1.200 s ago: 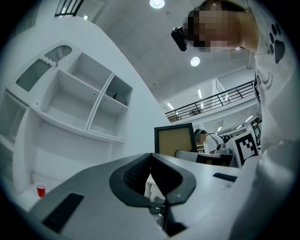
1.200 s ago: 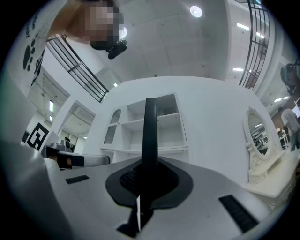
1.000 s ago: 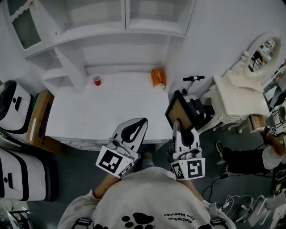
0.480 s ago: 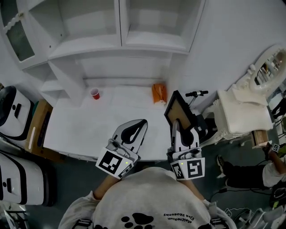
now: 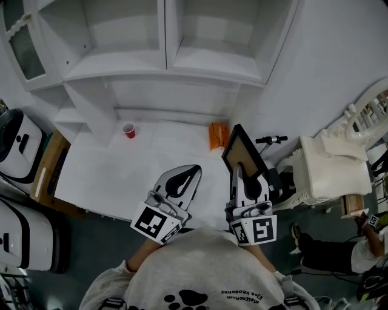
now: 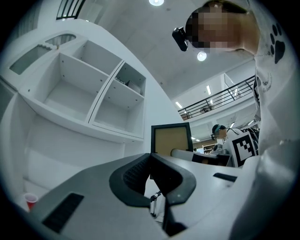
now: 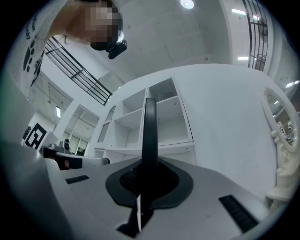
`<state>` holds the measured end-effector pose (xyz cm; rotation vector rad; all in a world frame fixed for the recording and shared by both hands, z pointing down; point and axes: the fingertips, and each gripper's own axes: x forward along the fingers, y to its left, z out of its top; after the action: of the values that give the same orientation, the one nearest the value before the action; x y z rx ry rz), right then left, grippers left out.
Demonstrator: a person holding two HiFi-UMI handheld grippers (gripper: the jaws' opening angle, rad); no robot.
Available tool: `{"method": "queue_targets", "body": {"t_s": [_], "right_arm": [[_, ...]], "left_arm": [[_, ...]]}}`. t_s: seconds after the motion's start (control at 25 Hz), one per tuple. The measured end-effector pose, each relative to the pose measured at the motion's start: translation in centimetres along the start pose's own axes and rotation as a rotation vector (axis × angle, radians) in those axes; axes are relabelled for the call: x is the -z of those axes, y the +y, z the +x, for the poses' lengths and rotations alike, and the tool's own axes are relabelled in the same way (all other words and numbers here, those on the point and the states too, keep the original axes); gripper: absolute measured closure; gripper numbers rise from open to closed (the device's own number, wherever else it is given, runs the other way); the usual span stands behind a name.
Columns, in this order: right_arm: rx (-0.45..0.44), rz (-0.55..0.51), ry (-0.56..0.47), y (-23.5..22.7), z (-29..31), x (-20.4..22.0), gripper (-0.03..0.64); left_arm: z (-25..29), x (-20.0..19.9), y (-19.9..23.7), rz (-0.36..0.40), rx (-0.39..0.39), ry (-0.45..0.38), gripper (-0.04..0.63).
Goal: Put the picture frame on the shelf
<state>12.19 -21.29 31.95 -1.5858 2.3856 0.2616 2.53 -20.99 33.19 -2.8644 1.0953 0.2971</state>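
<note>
Edge-on in the right gripper view, the black rectangular picture frame [image 7: 150, 131] hides its face. The right gripper [image 5: 240, 172] clamps it upright between its jaws; the left gripper [image 5: 189, 172] has its jaws closed on nothing.

A white desk [image 5: 115, 175] stands against a white wall [image 5: 339, 79], and a white shelf unit [image 5: 163, 63] with open compartments rises above it. The floor [image 5: 97, 242] is dark grey. An ornate white piece of furniture [image 5: 330, 169] stands to the right, and rounded white-and-black cases [image 5: 18, 145] stand to the left. Round ceiling lights [image 7: 187, 4] shine overhead, and a railed balcony [image 6: 220, 96] runs higher up.
</note>
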Motion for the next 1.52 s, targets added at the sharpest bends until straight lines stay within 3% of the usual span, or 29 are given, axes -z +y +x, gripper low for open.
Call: {"method": "queue_targets", "body": {"t_s": [0.4,1.04,1.52], "right_arm": [[-0.028,0.009,-0.004,-0.1,1.6,-0.1,0.577],[0.024,-0.145,-0.082,-2.7,7.9,-4.5,0.578],[-0.006,-0.286,-0.143,-3.4,11.6,-7.7,0.577]], "left_arm": [[1.8,-0.8,1.3,0.022,0.009,0.006,0.575],[7.9,-6.1,4.5,0.036,0.115,-0.107,0.575],[10.4,-8.6,6.0,0.096,0.159,-0.162,0.575]]}}
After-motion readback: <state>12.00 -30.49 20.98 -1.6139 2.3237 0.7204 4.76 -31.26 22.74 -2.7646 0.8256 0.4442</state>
